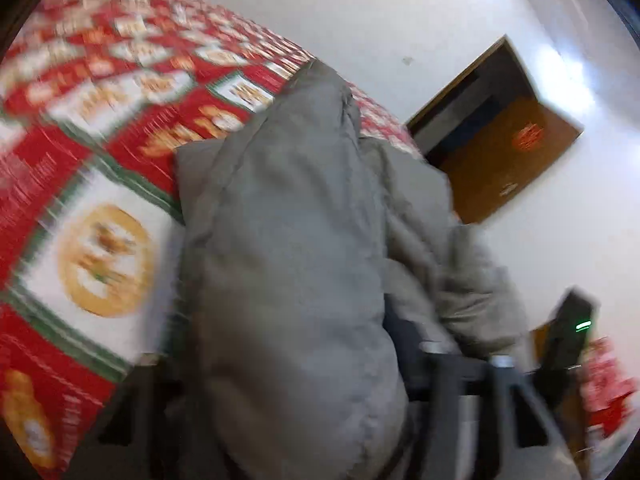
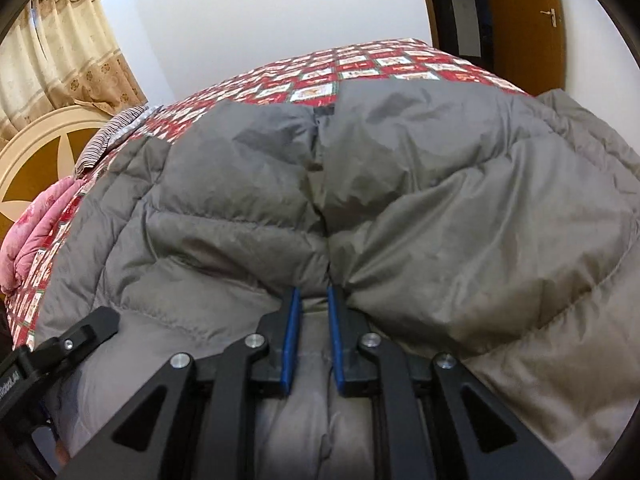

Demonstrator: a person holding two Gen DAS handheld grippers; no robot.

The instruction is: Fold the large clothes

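A large grey padded jacket lies spread on a bed with a red patterned quilt. My right gripper is shut on a bunched fold of the jacket near its centre zip, the blue pads pinching the fabric. In the blurred left wrist view the jacket hangs lifted over my left gripper and drapes over the fingers, which it mostly hides. The quilt lies below it on the left.
A brown door stands in the white wall to the right; it also shows in the right wrist view. A pink blanket, a striped pillow, a headboard and curtains are at the left.
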